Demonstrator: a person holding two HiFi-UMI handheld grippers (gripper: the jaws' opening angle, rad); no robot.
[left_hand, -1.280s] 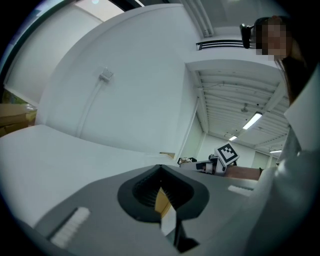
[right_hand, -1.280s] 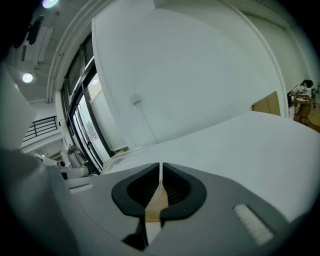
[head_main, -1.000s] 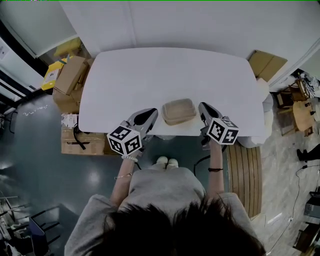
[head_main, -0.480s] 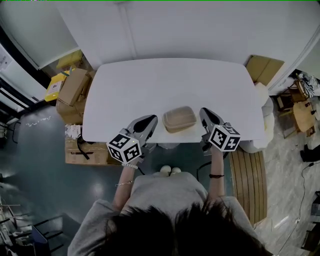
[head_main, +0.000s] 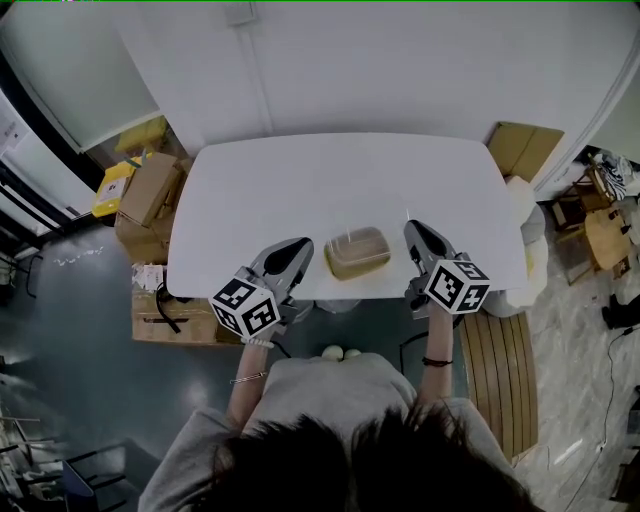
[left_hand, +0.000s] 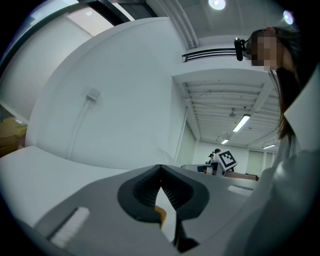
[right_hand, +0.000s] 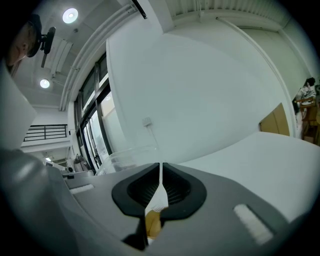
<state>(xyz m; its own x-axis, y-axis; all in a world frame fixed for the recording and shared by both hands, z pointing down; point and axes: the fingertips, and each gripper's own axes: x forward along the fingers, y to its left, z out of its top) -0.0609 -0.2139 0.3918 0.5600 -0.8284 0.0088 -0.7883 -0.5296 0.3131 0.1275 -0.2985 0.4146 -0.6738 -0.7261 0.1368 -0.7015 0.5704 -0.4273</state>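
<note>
The left gripper (head_main: 296, 245) and right gripper (head_main: 413, 230) flank the clear container (head_main: 357, 251) at the near edge of the white table (head_main: 300, 170), lower centre of the head view. Each sits just beside it, seemingly bracketing it. Both jaw pairs are pressed together, gripping nothing. Only the right gripper view catches the container's transparent wall, left of centre. The left gripper view shows the opposite marker cube (left_hand: 227, 159) instead.

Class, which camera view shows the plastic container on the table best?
The head view: the whole plastic container sits between the left gripper and right gripper. The right gripper view catches only its clear rim; the left gripper view misses it.
</note>
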